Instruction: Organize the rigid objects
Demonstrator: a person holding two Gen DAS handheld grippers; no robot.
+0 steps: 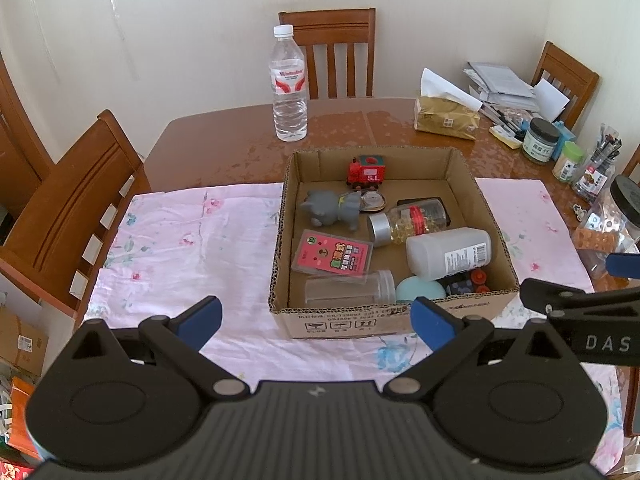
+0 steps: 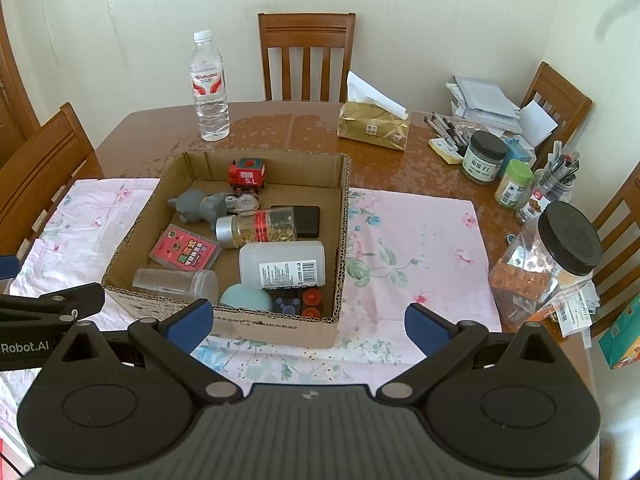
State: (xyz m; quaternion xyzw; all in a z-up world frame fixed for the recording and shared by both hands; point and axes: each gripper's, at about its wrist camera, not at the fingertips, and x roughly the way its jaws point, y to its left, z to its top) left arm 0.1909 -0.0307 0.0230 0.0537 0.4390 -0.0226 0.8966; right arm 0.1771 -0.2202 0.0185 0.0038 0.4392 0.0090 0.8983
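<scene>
you are holding both the left hand-held gripper (image 1: pixel 316 320) and right hand-held gripper (image 2: pixel 308 322) spread, gripping nothing, while the toys and bottles are lying jumbled in the cardboard box (image 1: pixel 298 216); sorted already or awaiting unpacking, i cannot tell.

This is a home dining room. A brown wooden tabletop (image 2: pixel 280 128) stands against cream walls, ringed by matching slat-backed wooden chairs: one chair (image 2: pixel 306 54) at 12 o'clock, another (image 2: pixel 556 96) at 2 o'clock, a third (image 1: pixel 76 208) at 9 o'clock. A pink floral cloth (image 2: pixel 412 232) covers the near part. Household clutter gathers at 2 to 3 o'clock: a gold tissue pack (image 2: pixel 374 128), stacked papers (image 2: pixel 486 100), pens, small food jars (image 2: pixel 482 158) and a snack jar (image 2: pixel 548 264). A water bottle (image 2: pixel 209 88) stands at 11 o'clock.
</scene>
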